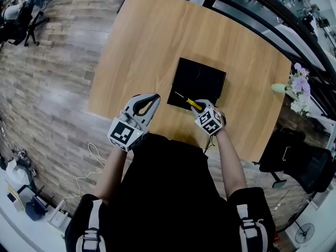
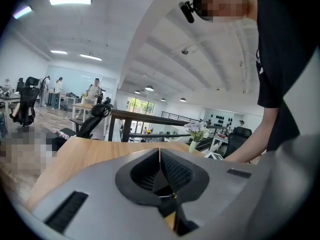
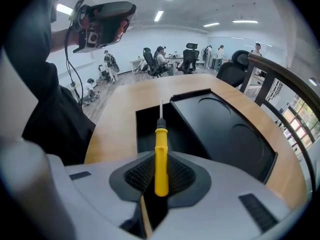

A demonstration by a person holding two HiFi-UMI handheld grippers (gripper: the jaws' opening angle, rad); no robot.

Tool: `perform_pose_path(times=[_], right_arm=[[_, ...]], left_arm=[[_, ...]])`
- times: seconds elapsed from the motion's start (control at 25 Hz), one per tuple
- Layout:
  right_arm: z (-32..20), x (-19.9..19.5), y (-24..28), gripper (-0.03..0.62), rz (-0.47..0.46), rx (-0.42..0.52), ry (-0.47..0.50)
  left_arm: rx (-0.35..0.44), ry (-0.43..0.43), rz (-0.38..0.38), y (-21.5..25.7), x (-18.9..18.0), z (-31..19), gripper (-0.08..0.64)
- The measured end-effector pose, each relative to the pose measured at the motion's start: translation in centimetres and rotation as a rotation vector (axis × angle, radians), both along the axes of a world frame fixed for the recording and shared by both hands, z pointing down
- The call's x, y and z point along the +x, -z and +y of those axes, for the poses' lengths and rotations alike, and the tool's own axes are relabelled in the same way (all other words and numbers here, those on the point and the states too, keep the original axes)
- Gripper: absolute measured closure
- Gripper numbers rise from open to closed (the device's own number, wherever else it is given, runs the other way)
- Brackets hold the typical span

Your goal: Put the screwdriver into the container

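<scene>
**Screwdriver pinched in the right gripper at the container's near corner**

Nearest me, at the bottom of the head view, a person in a black top reaches both arms out over a wooden table (image 1: 142, 41). The left gripper (image 2: 160, 153) sits lower centre-left in the head view, above the table's near edge. In its own view its ribbed jaws are pressed together with nothing between them.

The right gripper (image 1: 196, 105) sits just right of centre, jaws clamped on the yellow handle of the screwdriver (image 3: 161, 151). The handle runs vertically through the middle of the right gripper view, with its black collar and thin metal shaft pointing away from me. In the head view the shaft slants up and left over the lower-left corner of the container (image 1: 205, 75), a flat black square in the middle of the frame. I cannot tell whether the tip touches it.

The right gripper view shows the container as an open dark recess directly beyond the shaft. A wider black panel with round impressions lies to its right.

Further off, a vase of lilac flowers (image 1: 296, 85) stands at the table's right edge. Wood-plank floor (image 1: 47, 77) fills the left of the frame, and a black office chair (image 1: 294, 159) sits at lower right.
</scene>
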State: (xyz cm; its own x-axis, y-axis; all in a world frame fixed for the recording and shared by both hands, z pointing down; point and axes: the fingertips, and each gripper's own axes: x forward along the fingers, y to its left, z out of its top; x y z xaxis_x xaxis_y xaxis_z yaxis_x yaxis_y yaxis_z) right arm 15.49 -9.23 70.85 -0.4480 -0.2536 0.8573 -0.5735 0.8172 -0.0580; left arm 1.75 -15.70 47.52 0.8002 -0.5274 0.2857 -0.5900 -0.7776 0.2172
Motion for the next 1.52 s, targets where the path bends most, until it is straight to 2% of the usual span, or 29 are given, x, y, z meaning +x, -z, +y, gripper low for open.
perform_pose_path(times=[0.12,0.68,0.92,1.52], right_arm=[[0.2,0.3,-0.8,0.509,0.035,-0.003,0.028],[-0.7,0.5,-3.6,0.509,0.089,-0.063,-0.023],[-1.0,0.4,-4.1,0.509,0.119,-0.082,-0.025],[-1.7,0.7,-4.3,0.498,0.156,-0.053,-0.056]], left_arm=[[-0.002,-0.001,0.0,0.1,0.0,0.3,0.532],[0.01,-0.005,0.016,0.1,0.7,0.2,0.532],[0.001,-0.016,-0.004,-0.1,0.4,0.7,0.532],[0.021,-0.005,0.016,0.7,0.0,0.4,0.532]])
